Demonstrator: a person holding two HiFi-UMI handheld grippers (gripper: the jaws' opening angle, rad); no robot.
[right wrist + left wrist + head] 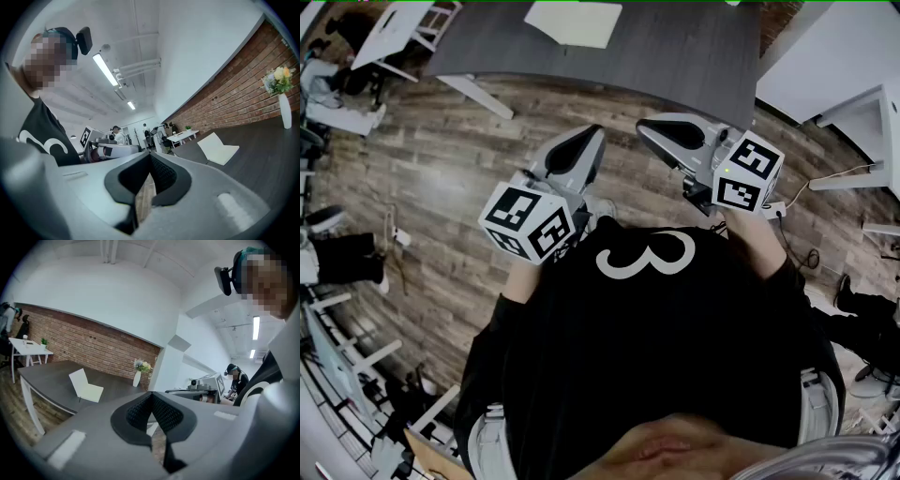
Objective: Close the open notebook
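holding the left gripper (592, 137) by the chest, jaws pressed together on nothing, the person has not started yet. the open notebook (574, 22) lies well ahead on the dark table (675, 58). the right gripper (649, 129) is closed and empty too, so next i think both must reach the table.

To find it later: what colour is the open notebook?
White; the notebook shows best in the right gripper view.

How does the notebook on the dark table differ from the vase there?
The notebook lies open, one half propped up; the vase stands upright, holding flowers. The notebook is wide and flat, the vase tall and narrow. Both are white and sit on the dark table.
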